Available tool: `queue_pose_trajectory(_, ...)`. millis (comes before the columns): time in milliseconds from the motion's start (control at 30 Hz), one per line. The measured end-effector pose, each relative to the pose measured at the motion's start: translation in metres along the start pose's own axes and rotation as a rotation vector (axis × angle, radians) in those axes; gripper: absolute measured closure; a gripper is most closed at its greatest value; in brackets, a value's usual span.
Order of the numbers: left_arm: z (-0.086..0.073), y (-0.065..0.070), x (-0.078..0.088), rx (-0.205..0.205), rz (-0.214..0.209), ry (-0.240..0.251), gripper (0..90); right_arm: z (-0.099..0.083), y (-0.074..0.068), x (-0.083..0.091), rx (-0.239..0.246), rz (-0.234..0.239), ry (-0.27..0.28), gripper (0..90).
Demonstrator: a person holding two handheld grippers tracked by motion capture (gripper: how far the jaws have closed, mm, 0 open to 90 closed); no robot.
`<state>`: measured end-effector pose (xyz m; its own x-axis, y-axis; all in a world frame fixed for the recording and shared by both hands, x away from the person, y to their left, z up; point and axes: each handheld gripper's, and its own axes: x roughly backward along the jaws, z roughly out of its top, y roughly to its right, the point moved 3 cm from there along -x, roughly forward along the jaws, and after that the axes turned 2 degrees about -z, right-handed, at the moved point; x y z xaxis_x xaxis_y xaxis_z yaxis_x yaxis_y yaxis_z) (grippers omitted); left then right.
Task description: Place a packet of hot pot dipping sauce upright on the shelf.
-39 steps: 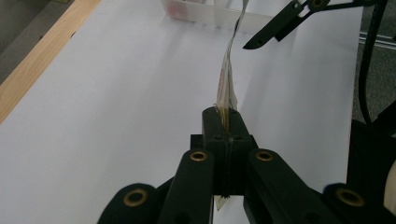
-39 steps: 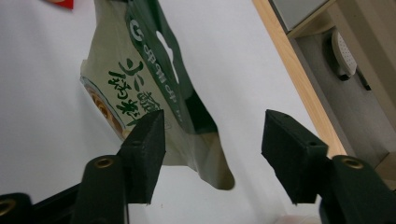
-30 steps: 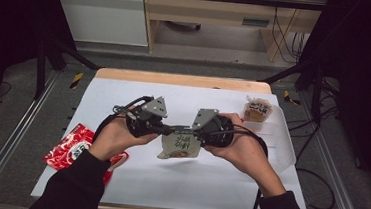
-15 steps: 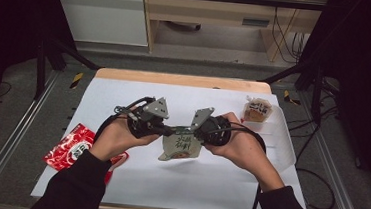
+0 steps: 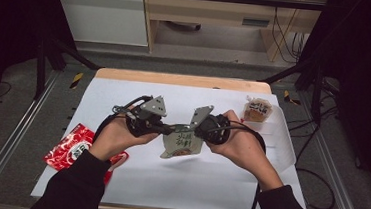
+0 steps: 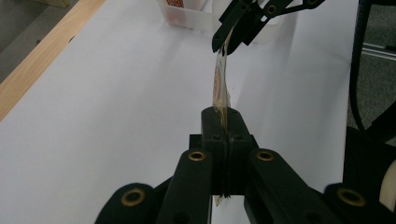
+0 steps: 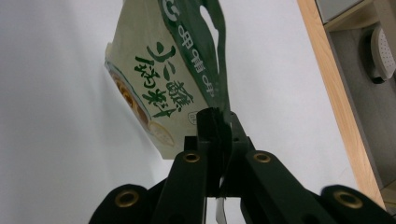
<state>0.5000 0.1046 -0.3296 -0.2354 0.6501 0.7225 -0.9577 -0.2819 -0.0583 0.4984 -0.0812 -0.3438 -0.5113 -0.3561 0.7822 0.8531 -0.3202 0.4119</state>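
The left tool (image 5: 164, 129) and the right tool (image 5: 195, 131), which has just closed, each pinch the packet's (image 5: 180, 143) top edge, stretched between them, its body hanging below.

A wooden table (image 5: 175, 79) carried a white sheet (image 5: 207, 181) over most of its top, and on that sheet lay a red snack packet (image 5: 69, 148) at the near left and a small brown packet (image 5: 257, 110) at the far right.
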Motion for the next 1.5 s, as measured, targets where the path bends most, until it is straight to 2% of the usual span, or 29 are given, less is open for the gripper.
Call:
queue_pose_trajectory(467,-0.004,-0.003,0.005,0.023,0.020,0.031,86.4,0.007,0.002,0.003,0.023,-0.013,-0.006,90.0)
queue_pose_trajectory(633,-0.005,-0.003,0.007,0.038,0.029,0.071,80.8,0.007,0.003,0.004,0.034,-0.010,-0.015,90.0)
queue_pose_trajectory(800,-0.005,-0.003,0.010,0.029,0.050,0.083,68.5,0.004,0.006,0.003,0.032,-0.012,-0.027,90.0)
queue_pose_trajectory(900,-0.006,-0.003,0.011,0.041,0.071,0.109,59.1,0.002,0.008,0.003,0.021,-0.012,-0.030,90.0)
queue_pose_trajectory(1067,-0.012,-0.001,0.013,0.056,0.094,0.110,46.9,0.000,0.011,0.008,0.012,-0.021,-0.027,90.0)
queue_pose_trajectory(1200,-0.022,0.002,0.012,0.072,0.118,0.114,33.6,-0.002,0.015,0.014,-0.001,-0.030,-0.025,90.0)
queue_pose_trajectory(1300,-0.031,0.005,0.006,0.088,0.108,0.112,24.2,-0.004,0.020,0.020,-0.007,-0.038,-0.020,90.0)
queue_pose_trajectory(1500,-0.052,0.008,-0.004,0.114,0.109,0.112,13.7,-0.010,0.029,0.033,-0.025,-0.062,-0.012,90.0)
